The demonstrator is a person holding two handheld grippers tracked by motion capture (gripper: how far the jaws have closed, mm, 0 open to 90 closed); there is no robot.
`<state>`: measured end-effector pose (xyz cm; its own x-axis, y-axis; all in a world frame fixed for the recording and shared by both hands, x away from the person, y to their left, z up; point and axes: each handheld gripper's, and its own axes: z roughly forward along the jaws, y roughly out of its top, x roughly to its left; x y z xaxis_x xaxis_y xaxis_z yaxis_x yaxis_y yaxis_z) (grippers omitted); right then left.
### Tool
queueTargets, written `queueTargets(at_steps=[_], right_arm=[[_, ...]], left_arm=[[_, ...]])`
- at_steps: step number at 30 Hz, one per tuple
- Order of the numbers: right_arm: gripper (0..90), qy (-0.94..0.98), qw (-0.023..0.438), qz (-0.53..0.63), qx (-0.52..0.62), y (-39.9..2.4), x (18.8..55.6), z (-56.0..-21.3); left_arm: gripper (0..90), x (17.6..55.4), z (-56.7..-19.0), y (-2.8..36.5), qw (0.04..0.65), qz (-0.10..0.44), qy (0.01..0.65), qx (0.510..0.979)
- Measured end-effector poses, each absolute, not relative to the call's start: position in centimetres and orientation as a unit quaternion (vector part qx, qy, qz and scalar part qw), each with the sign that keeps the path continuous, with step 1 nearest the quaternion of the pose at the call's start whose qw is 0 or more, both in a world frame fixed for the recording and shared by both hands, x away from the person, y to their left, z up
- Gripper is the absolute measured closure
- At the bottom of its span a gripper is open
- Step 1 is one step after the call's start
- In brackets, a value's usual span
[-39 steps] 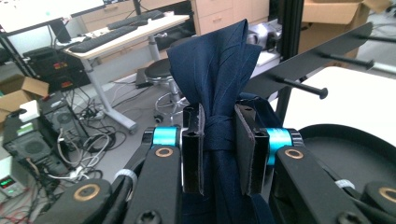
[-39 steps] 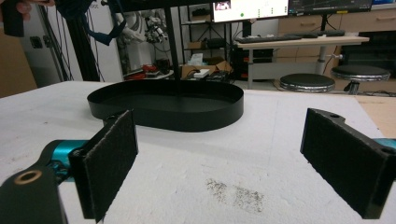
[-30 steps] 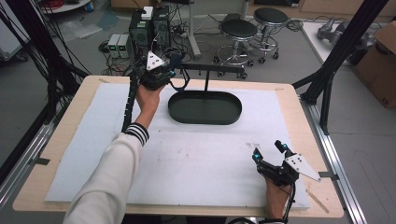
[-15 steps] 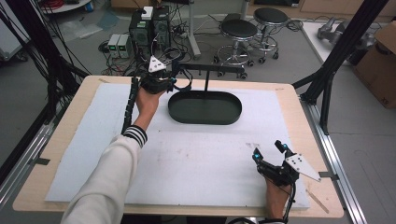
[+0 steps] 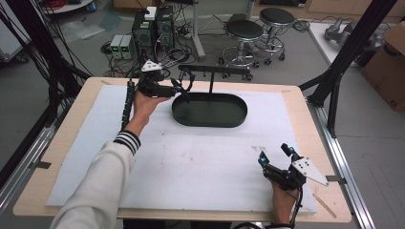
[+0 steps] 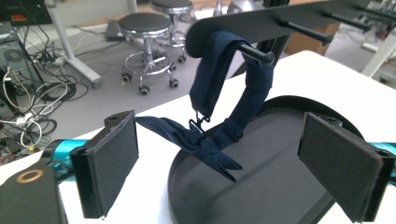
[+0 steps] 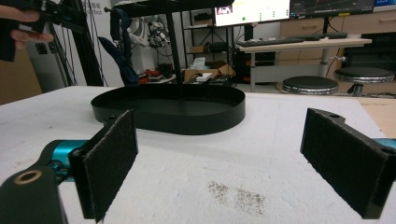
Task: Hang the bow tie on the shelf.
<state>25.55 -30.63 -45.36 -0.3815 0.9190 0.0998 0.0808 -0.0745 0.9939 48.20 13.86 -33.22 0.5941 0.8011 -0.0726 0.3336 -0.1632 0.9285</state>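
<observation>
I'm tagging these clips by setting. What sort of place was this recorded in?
Most likely a robotics or data-collection lab. Desktop computers sit on the floor amid tangled cables, monitors stand on a desk behind, rolling stools wait nearby, and the padded table stands inside a black frame.

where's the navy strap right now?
The navy strap hangs from a peg on the black rack, over the left end of the oval tray, just ahead of the open left claw.

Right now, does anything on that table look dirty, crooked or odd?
Only a dark speckled smudge on the white mat, in front of the right gripper. The navy strap hangs on its peg; nothing has spilled.
</observation>
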Motion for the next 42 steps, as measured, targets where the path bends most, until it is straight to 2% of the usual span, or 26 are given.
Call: queueTargets(at_steps=[4,7,14,15,19,20,23,30,36,42], right_arm=[[10.1,0.576,0.347,0.600,0.433,-30.8,25.5,-45.4],[10.1,0.576,0.348,0.601,0.431,-30.8,25.5,-45.4],[10.1,0.579,0.354,0.602,0.421,-30.8,25.5,-45.4],[10.1,0.577,0.350,0.602,0.426,-30.8,25.4,-45.4],[10.1,0.578,0.350,0.601,0.427,-30.8,25.5,-45.4],[10.1,0.578,0.352,0.600,0.427,-30.8,25.5,-45.4],[10.1,0.578,0.354,0.600,0.425,-30.7,25.4,-45.4],[10.1,0.578,0.353,0.597,0.430,-30.7,25.5,-45.4],[10.1,0.577,0.352,0.596,0.434,-30.7,25.5,-45.4],[10.1,0.580,0.352,0.594,0.433,-30.6,25.5,-45.4]], left_arm=[[12.6,45.8,-33.6,17.2,0.539,0.227,0.386,0.713],[12.6,43.9,-33.9,19.0,0.533,0.234,0.368,0.725],[12.7,39.3,-34.8,21.5,0.550,0.238,0.332,0.729],[12.6,37.5,-35.5,22.5,0.561,0.241,0.321,0.724],[12.7,34.9,-36.6,23.7,0.568,0.259,0.300,0.721],[12.7,33.2,-37.7,24.5,0.577,0.267,0.300,0.712],[12.7,31.1,-39.4,25.7,0.590,0.274,0.303,0.697],[12.7,28.9,-41.9,27.3,0.606,0.289,0.312,0.672],[12.7,28.5,-43.1,27.4,0.598,0.287,0.313,0.680],[12.6,27.8,-43.8,28.0,0.614,0.316,0.306,0.655]])
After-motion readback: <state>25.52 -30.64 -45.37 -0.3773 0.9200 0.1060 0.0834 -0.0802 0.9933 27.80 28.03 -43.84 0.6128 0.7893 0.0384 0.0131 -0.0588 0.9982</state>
